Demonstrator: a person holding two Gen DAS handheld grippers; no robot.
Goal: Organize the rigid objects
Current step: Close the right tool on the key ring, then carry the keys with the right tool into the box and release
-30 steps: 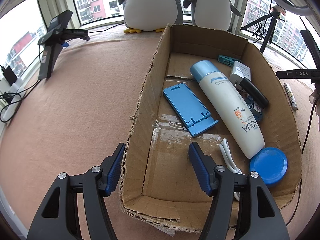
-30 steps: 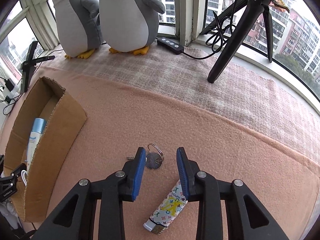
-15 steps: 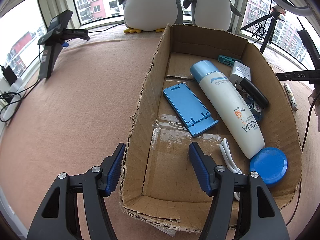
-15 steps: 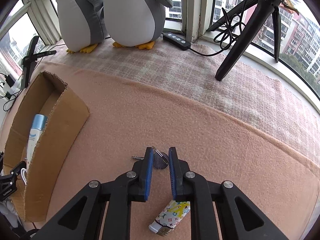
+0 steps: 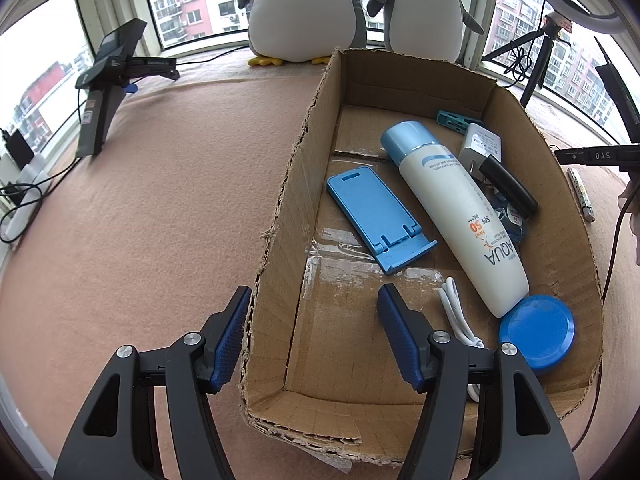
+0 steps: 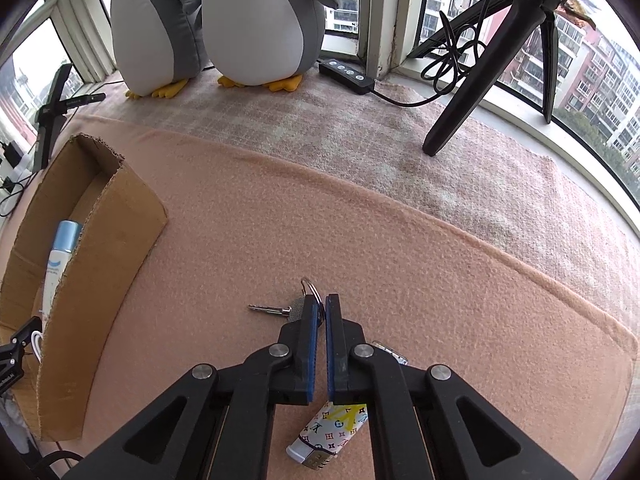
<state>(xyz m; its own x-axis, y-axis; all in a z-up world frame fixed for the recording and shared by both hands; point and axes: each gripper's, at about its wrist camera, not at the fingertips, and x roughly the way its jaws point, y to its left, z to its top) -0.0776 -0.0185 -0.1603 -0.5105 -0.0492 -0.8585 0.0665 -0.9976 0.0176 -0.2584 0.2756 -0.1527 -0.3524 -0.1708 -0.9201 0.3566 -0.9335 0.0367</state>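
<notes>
A bunch of keys [image 6: 268, 310] on a ring [image 6: 310, 288] lies on the pink blanket in the right wrist view. My right gripper [image 6: 321, 312] is shut on the ring end, and one key blade sticks out to the left. Just below its fingers lies a patterned lighter [image 6: 336, 428]. My left gripper [image 5: 316, 336] stands open astride the left wall of the cardboard box [image 5: 400, 76], one finger outside and one inside. In the box lie a sunscreen bottle [image 5: 452, 208], a blue phone stand [image 5: 376, 220], a blue lid [image 5: 536, 330], a white cable [image 5: 456, 312] and a charger [image 5: 482, 144].
Two plush penguins [image 6: 260, 20] stand by the window. A black tripod [image 6: 472, 92] and a corded controller [image 6: 346, 76] sit at the back right. Left of the keys is the cardboard box [image 6: 100, 240]. A phone holder on a stand [image 5: 108, 80] is far left.
The right gripper's jaws have closed from a wide gap onto the key ring, which now stands on edge between the pads. The left gripper has not moved.
</notes>
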